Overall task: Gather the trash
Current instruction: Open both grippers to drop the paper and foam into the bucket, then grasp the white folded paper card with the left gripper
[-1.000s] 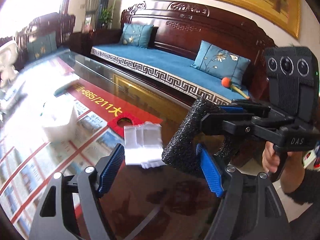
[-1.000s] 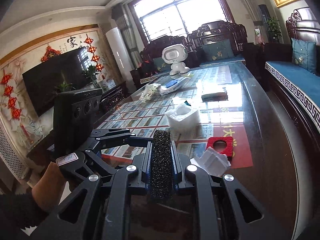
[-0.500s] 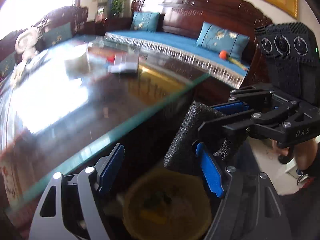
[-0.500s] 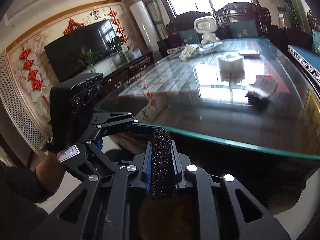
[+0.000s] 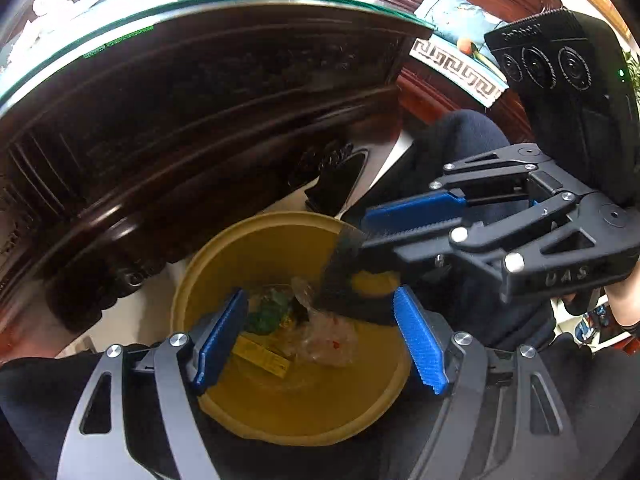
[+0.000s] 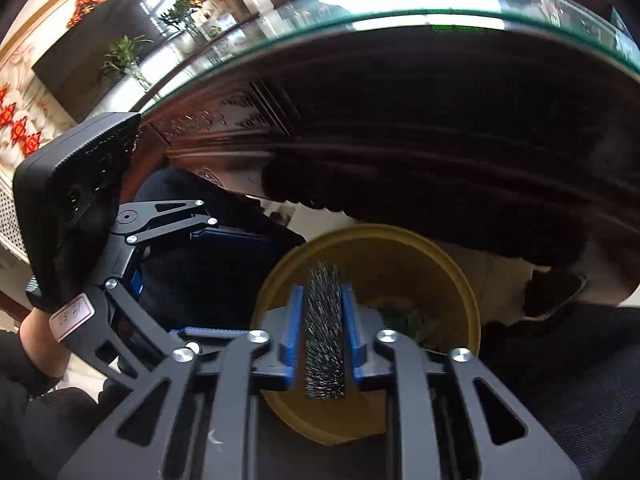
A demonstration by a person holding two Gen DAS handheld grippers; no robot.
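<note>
- The left gripper is open, with nothing between its blue pads. It hangs over the yellow bin and points down into it.
- The right gripper holds a strip of black foam upright between its pads. Its jaws have just been opening, but the foam touches both pads. The strip is above the mouth of the bin, near the rim on the person's side.
- A hand in a dark sleeve holds the handle of the left gripper.
- Some trash lies on the bottom of the bin: a clear plastic wrapper, a flat yellow pack and something green, blurred.
- The bin stands on a pale floor, just beside the dark carved side of the table.
- The glass top of the table is above the bin. The things on it are too blurred to name.
- Far behind are a wooden sofa with a blue cushion, and on the other side a TV with a plant before it.
</note>
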